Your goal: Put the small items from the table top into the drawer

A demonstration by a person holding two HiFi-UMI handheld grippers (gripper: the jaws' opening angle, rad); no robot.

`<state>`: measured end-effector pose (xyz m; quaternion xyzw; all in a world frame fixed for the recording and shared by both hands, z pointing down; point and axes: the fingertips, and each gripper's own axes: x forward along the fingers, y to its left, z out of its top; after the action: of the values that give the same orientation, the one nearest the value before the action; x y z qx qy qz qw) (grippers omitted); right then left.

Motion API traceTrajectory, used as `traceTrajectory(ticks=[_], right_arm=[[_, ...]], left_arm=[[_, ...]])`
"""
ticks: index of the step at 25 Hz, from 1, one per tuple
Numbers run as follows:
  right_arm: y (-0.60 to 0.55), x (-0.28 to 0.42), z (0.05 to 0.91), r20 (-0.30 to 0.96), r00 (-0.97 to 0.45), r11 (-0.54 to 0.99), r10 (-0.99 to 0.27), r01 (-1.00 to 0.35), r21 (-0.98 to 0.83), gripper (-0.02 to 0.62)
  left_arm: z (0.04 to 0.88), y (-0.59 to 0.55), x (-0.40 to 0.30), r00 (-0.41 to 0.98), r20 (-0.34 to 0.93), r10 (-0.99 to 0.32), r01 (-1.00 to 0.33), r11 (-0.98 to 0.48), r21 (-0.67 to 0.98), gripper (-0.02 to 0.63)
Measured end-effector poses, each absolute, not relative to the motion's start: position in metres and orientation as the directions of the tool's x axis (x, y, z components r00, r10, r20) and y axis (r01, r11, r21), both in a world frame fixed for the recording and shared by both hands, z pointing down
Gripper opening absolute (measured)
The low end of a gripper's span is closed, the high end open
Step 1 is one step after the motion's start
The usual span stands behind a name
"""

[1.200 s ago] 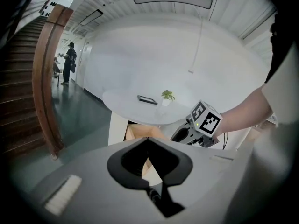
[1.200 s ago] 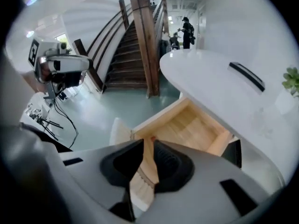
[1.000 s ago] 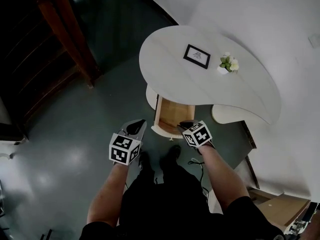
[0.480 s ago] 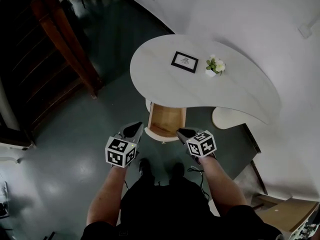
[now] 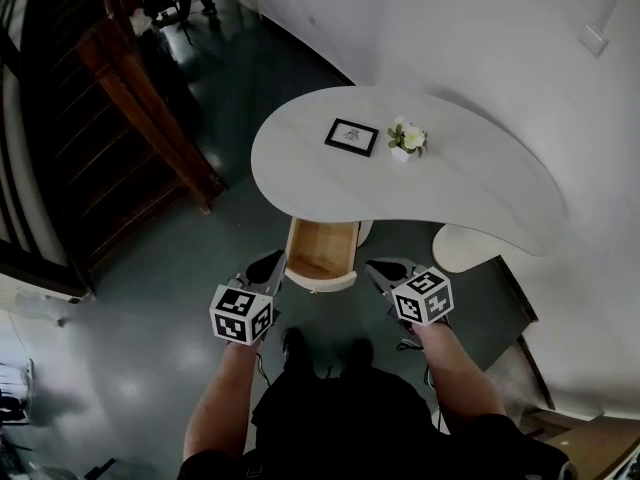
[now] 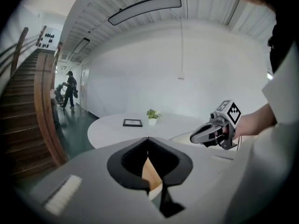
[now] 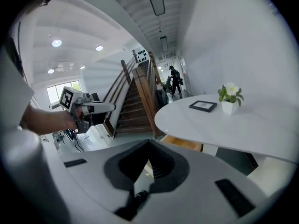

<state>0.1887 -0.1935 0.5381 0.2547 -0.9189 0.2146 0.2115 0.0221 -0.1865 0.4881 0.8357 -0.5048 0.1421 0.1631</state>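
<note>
Left gripper (image 5: 268, 265): lower centre-left of the head view, jaws pressed together with nothing between them. Right gripper (image 5: 380, 270): lower centre-right, jaws likewise closed on nothing. The two flank the open wooden drawer (image 5: 320, 253), which juts from under the near edge of the white table (image 5: 470, 193). On the table top, upper centre: framed picture (image 5: 352, 136), lying flat; small potted plant (image 5: 405, 140) just to its right, upright.

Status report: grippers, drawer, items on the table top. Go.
Left gripper shut, empty; right gripper shut, empty. Drawer open, both grippers held short of it. Picture frame and small plant on table top, untouched. Path clear.
</note>
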Motion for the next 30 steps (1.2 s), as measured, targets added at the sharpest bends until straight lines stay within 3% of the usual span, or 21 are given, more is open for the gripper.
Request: traceTrajectory(ticks=[10, 30], right_arm=[[-0.202, 0.221, 0.462, 0.364, -0.813, 0.803, -0.454, -0.55, -0.229, 0.012], [-0.221, 0.178, 0.317, 0.127, -0.795, 0.8, -0.594, -0.6, -0.018, 0.012]], left_arm=[[0.429, -0.17, 0.046, 0.431, 0.313, -0.847, -0.902, -0.396, 0.169, 0.012], [0.341, -0.182, -0.032, 0.395, 0.18, -0.901, -0.917, -0.375, 0.135, 0.012]])
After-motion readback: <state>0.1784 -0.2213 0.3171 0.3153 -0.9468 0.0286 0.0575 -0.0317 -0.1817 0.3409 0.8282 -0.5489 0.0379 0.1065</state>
